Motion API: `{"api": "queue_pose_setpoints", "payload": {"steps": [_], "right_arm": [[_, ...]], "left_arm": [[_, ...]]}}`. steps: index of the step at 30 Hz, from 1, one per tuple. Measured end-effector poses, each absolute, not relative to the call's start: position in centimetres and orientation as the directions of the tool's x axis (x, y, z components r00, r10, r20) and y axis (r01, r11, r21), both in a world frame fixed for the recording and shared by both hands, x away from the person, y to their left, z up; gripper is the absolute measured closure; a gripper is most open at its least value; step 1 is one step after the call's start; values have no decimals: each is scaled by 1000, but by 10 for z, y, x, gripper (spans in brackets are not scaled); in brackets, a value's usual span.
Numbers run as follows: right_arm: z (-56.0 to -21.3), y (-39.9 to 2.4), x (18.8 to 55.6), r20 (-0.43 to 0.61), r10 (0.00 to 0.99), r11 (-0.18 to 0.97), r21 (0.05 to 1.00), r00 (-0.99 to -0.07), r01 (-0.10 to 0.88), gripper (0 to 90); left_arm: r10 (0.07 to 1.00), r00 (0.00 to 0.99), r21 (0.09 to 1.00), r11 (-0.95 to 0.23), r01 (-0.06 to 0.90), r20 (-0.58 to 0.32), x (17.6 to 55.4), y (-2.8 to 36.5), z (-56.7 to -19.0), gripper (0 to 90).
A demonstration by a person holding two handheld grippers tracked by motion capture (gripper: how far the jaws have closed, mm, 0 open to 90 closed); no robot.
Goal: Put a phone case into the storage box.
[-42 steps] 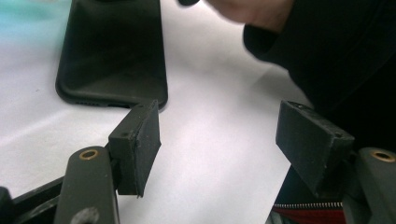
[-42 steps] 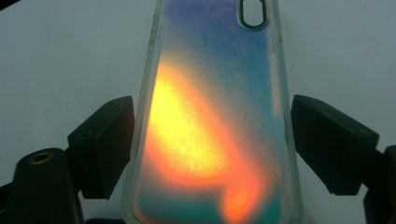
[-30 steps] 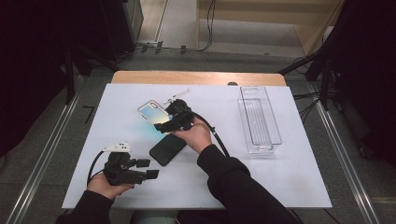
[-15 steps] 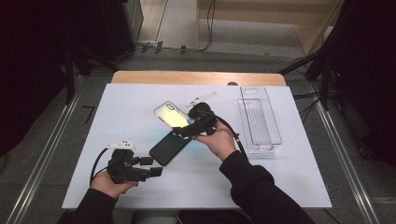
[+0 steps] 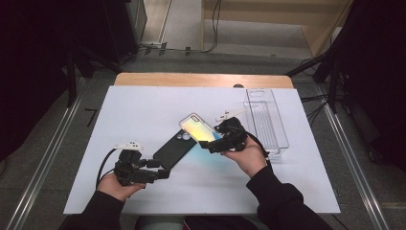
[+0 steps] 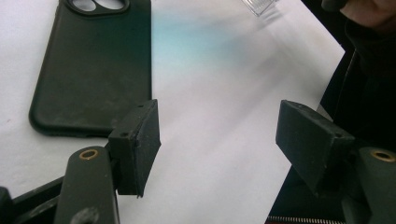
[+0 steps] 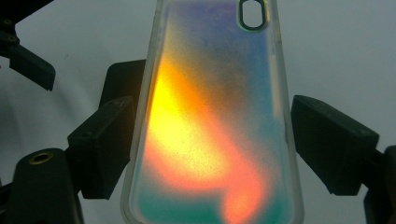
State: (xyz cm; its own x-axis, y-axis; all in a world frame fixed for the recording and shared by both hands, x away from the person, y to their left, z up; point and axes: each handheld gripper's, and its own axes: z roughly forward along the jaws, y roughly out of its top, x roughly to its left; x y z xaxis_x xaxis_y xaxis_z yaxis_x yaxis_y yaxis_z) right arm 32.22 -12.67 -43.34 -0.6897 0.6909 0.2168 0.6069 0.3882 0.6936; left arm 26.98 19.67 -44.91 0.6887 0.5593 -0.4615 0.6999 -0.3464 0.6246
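A clear phone case (image 5: 197, 127) with a yellow-orange and teal sheen hangs tilted above the white table, and my right gripper (image 5: 210, 145) is shut on its lower end. In the right gripper view the case (image 7: 210, 116) stands between both pads, which press on its long edges. A black phone case (image 5: 174, 148) lies flat on the table just left of it. My left gripper (image 5: 160, 168) rests low near the table's front, open, with its jaws pointing towards the black case (image 6: 93, 65) and nothing between them.
A clear plastic tray (image 5: 266, 120) lies lengthwise at the right of the white table cover (image 5: 143, 110), close behind the right hand. The wooden table edge (image 5: 201, 80) runs along the back. Metal rails flank both sides.
My right gripper has carried the iridescent case to the right, from over the left-centre of the table to just past the black case. The left gripper has stayed put.
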Motion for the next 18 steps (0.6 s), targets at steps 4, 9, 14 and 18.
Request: {"api": "queue_pose_setpoints", "payload": {"steps": [4, 9, 14, 18], "right_arm": [[-437, -136, 315, 221, 698, 379, 693, -681, 613, 151], [-441, -142, 307, 234, 706, 353, 702, -668, 618, 151], [-445, -142, 302, 262, 708, 320, 708, -655, 629, 151], [-451, -141, 297, 310, 718, 254, 717, -624, 649, 151]], "left_arm": [[562, 686, 622, -346, 703, -462, 272, 193, -449, 307], [570, 684, 622, -345, 703, -456, 275, 186, -447, 307], [580, 678, 626, -336, 704, -451, 278, 181, -443, 306], [584, 669, 628, -320, 710, -459, 282, 177, -440, 306]]}}
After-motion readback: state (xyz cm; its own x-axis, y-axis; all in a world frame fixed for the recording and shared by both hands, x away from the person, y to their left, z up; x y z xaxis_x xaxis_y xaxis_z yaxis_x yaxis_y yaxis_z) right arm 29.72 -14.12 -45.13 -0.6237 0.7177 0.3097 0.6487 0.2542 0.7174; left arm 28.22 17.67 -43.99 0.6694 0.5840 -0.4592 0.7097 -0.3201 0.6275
